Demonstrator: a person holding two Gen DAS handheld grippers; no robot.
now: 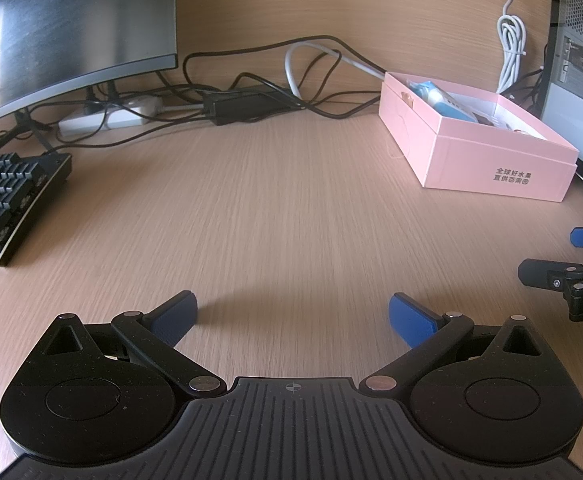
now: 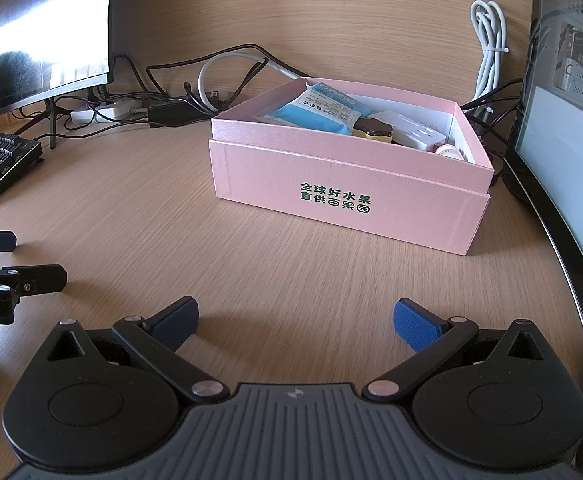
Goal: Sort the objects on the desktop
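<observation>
Since the box [image 2: 343, 184] holds several items and the surface [image 1: 275, 208] is bare, sorting seems nearly finished. Left gripper [image 1: 293, 318] and right gripper [image 2: 296, 320] are released, holding nothing.

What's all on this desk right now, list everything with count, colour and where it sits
open pink cardboard box: 1, pink, desk right
blue plastic packet: 1, blue, inside box
brown-and-yellow flower-shaped item: 1, inside box
white plug adapter: 1, white, inside box
black mechanical keyboard: 1, black, desk left
curved dark monitor: 1, back left
white power strip: 1, white, under monitor
black power brick: 1, black, back centre
bundled white cable: 1, white, back wall
left claw: open, empty
right claw: open, empty
</observation>
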